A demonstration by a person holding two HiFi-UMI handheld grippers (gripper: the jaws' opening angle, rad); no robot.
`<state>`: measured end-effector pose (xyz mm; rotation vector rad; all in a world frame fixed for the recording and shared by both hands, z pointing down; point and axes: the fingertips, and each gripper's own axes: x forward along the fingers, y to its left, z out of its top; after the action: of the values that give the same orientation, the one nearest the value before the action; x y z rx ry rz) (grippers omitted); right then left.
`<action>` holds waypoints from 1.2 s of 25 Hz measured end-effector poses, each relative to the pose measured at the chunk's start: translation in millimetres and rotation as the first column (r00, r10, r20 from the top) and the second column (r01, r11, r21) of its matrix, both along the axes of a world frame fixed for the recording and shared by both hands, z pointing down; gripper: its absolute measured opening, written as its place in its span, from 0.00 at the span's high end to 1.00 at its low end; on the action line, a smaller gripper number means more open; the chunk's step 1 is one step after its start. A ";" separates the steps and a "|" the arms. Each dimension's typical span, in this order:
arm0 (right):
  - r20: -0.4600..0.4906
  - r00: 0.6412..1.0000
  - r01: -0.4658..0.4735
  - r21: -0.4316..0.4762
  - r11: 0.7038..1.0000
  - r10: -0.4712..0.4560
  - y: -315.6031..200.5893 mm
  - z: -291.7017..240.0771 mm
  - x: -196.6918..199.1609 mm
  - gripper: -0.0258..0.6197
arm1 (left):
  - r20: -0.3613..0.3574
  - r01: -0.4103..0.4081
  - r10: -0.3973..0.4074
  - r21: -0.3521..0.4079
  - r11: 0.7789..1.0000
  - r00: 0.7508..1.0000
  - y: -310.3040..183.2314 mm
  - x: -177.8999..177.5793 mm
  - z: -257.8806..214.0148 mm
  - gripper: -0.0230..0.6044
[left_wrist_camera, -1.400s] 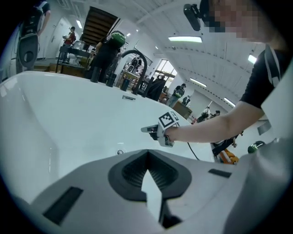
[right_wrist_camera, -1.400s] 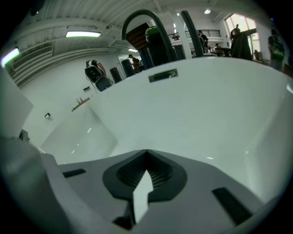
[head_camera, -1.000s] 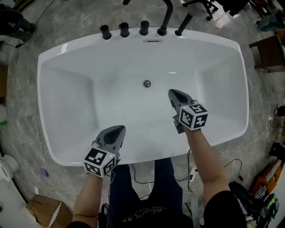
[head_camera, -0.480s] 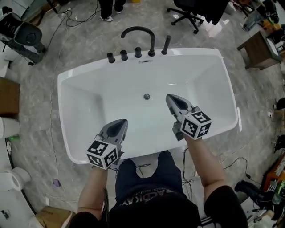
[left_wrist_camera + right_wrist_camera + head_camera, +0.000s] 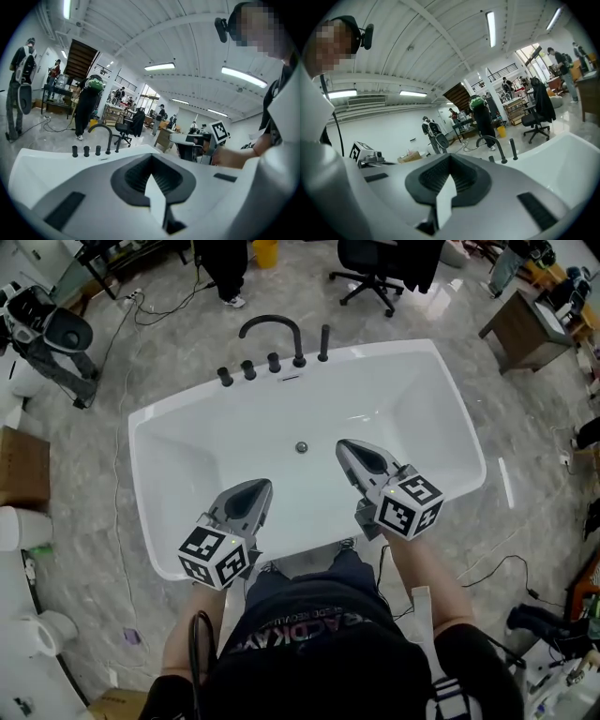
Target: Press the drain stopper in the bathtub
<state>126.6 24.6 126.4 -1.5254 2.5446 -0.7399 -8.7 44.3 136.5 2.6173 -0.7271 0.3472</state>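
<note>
The white bathtub (image 5: 159,442) lies below me in the head view, and its small round metal drain stopper (image 5: 301,447) sits in the middle of the floor. My left gripper (image 5: 251,487) hovers over the tub's near rim, shut and empty. My right gripper (image 5: 344,446) is held above the basin, a little right of the stopper and well above it, also shut with nothing in it. Both gripper views look level across the room over the tub rim (image 5: 56,157), so the stopper is hidden there. The left gripper (image 5: 150,161) and the right gripper (image 5: 449,161) show their jaws pressed together.
A black arched faucet (image 5: 272,330) and a row of black knobs (image 5: 248,369) stand on the far rim. Around the tub are an office chair (image 5: 370,268), a wooden table (image 5: 525,329), a cardboard box (image 5: 23,465), floor cables and people standing in the distance (image 5: 86,110).
The head view has risen and pulled back, so the tub looks smaller. Both grippers came up and back toward the near rim, the right one away from the stopper; both stayed shut.
</note>
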 end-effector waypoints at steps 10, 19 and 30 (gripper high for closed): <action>0.068 0.997 0.040 0.041 0.998 -0.043 56.2 -38.2 -11.8 0.95 | -0.059 -0.049 0.050 0.019 0.999 0.997 45.2 21.4 -37.8 0.95; 0.072 0.991 0.110 0.030 0.994 -0.112 84.7 -42.7 -33.4 0.95 | -0.068 -0.056 0.055 -0.012 0.998 0.996 57.0 22.5 -36.7 0.95; 0.103 0.975 0.199 -0.018 0.980 -0.196 105.8 -28.8 -67.8 0.95 | -0.080 -0.053 0.050 -0.043 0.998 0.996 66.5 17.5 -29.0 0.95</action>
<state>58.8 130.4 97.6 -1.2195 2.6465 -0.8551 8.8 110.8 107.5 2.5948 -0.6193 0.2697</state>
